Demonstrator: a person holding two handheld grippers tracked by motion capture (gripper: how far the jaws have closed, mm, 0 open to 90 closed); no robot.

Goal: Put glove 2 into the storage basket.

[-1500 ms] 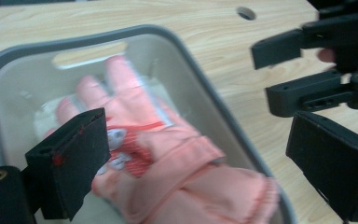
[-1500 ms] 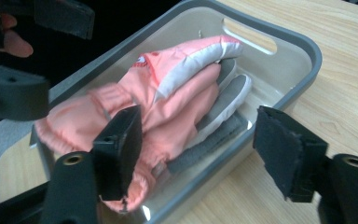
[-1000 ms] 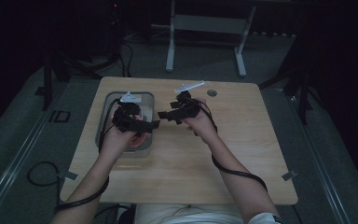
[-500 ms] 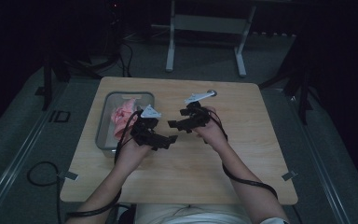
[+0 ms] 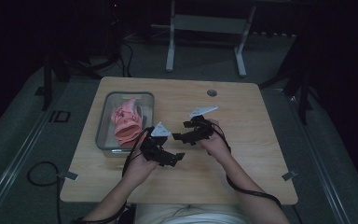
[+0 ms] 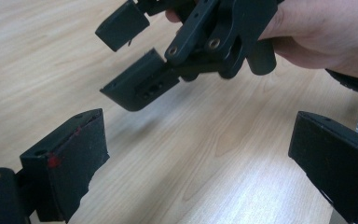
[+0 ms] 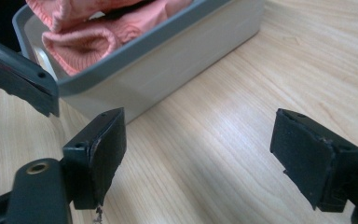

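Wooden table (image 5: 242, 154): grey bin (image 5: 103, 135) with pink cloth (image 5: 125, 122) at 10 o'clock; left gripper (image 5: 168, 158), right gripper (image 5: 181, 137) centre, both wide open, empty.

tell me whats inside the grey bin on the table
The grey bin holds a crumpled pink cloth, which fills much of it and rises above the rim. Whatever lies under the cloth, on the bin's floor, is covered and cannot be seen.
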